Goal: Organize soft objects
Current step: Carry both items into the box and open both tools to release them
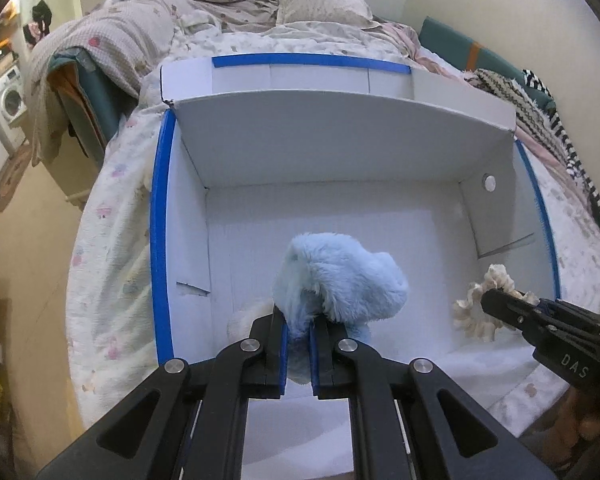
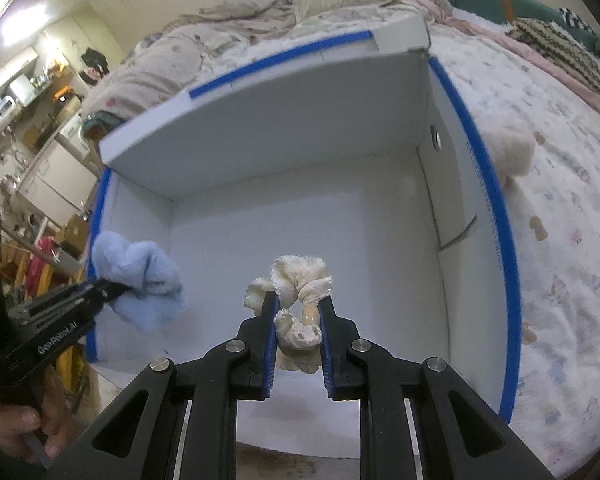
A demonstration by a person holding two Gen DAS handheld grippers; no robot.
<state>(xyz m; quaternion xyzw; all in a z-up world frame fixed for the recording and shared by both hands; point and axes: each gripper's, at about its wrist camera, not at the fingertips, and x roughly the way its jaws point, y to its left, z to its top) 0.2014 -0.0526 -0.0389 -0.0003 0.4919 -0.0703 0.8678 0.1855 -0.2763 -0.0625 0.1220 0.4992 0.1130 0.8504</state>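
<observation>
- Blue plush piece [image 1: 340, 276] is clamped between the pads of the left gripper [image 1: 299, 354], held over the floor of the white box [image 1: 340, 148], toward its near-left corner. Whether it touches the floor cannot be told.
- Cream frilly scrunchie [image 2: 296, 300] is pinched in the right gripper [image 2: 298, 344], jaws closed partway around the bunched fabric, over the near-right part of the box floor. In the left wrist view it hangs low by the right wall.
- Progress, as a judgement: both items are inside the box outline but neither is let go, so two placements are nearly done and the releases are still to come.
- Still outside: a cream fluffy item [image 2: 508, 148] lies on the bedspread [image 2: 560, 220] just beside the box's blue-edged right wall; it likely remains to be collected.
- A pale fuzzy shape [image 1: 246, 318] shows at the left gripper's fingertips; whether it is a separate item already in the box or part of the plush cannot be told.
- Hidden: the near edge of the box floor lies behind both grippers' frames, so any items there are unseen. The right wrist view is motion-blurred along the box rim.
</observation>
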